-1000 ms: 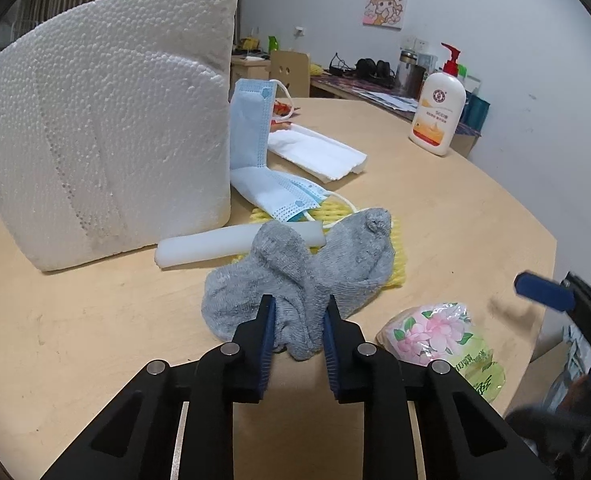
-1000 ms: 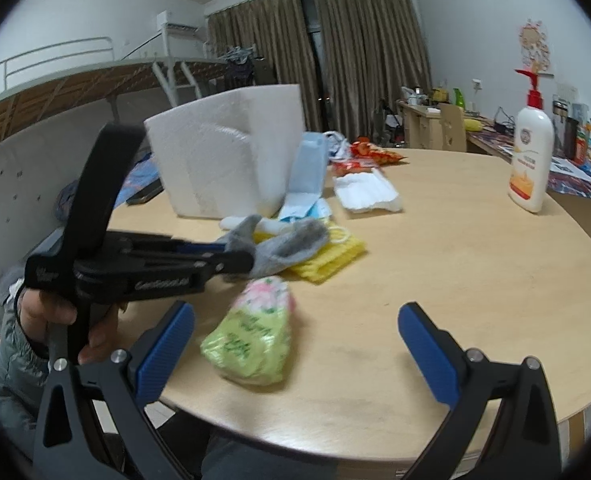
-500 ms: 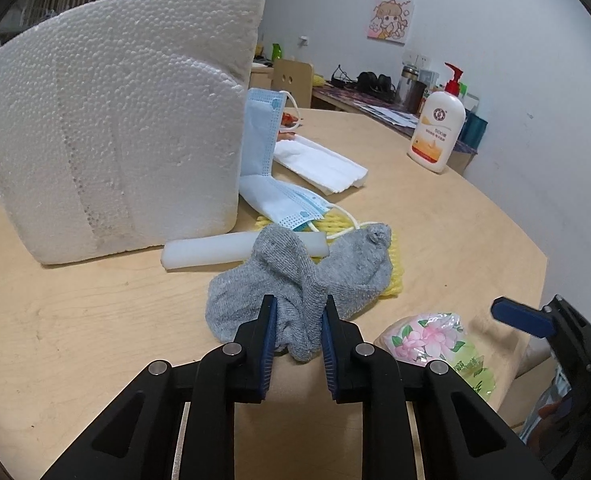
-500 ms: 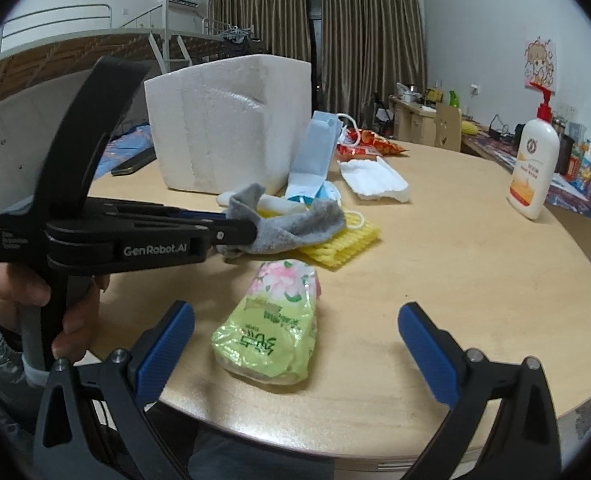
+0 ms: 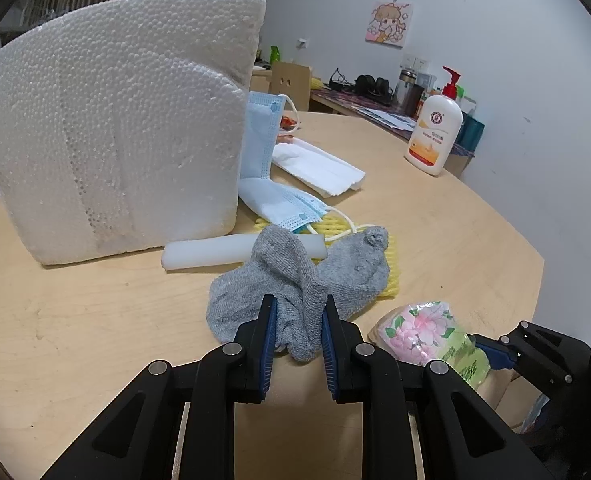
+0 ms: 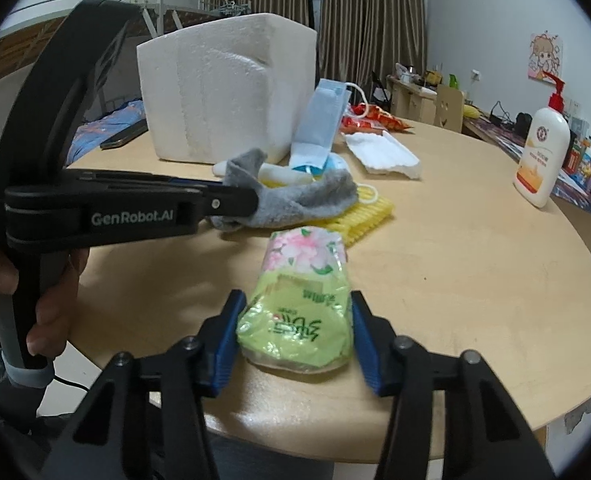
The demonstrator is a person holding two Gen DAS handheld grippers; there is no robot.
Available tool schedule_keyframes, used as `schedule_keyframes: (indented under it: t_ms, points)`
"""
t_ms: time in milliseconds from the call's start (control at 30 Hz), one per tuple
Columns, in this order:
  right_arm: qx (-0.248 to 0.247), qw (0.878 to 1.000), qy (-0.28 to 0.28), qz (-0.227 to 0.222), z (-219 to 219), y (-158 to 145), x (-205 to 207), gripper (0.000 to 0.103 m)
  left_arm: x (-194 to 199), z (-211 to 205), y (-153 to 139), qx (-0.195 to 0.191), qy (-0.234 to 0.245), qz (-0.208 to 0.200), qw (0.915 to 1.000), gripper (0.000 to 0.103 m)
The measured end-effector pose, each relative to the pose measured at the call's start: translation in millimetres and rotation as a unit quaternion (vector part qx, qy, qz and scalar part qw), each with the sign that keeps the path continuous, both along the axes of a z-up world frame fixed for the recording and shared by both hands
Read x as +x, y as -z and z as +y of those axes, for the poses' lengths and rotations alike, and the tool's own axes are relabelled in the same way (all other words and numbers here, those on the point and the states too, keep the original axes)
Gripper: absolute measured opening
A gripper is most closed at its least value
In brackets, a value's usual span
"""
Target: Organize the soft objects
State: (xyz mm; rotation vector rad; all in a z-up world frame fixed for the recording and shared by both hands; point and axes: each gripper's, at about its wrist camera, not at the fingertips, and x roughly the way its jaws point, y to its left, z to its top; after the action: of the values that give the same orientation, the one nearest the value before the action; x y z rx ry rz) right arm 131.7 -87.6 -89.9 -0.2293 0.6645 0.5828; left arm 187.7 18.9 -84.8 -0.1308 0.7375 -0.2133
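Left wrist: tongs (image 5: 295, 332) pinch one grey sock (image 5: 295, 280), perhaps two.

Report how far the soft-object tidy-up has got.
Early stage: nothing looks sorted yet. In hand: the left gripper is shut on the grey sock, and the right gripper straddles the tissue pack, apparently about to grip. Left on the table: blue masks, white mask, yellow foam net, white foam tube.
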Motion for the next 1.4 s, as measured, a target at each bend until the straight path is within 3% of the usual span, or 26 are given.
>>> schedule_keyframes:
  t_ms: [200, 567, 1167, 1233, 1400]
  points:
    - [0.018, 1.0, 0.006, -0.003, -7, -4, 2, 0.048, -1, 0, -1, -0.001, 0.002, -0.006, 1.0, 0.022]
    - [0.054, 0.998, 0.013, -0.026, -20, -24, -3, 0.048, -15, 6, -12, -0.023, 0.008, -0.03, 0.9992, 0.021]
    - [0.099, 0.993, 0.014, -0.069, -34, -60, -18, 0.048, -84, 9, -87, 0.008, -0.02, -0.134, 0.9907, 0.02]
    - [0.103, 0.992, 0.011, -0.073, -34, -62, -19, 0.048, -88, 10, -87, 0.012, -0.02, -0.136, 0.9904, 0.009]
    - [0.106, 0.992, 0.007, -0.074, -32, -62, -22, 0.048, -89, 11, -71, -0.001, 0.001, -0.103, 0.9947, 0.008]
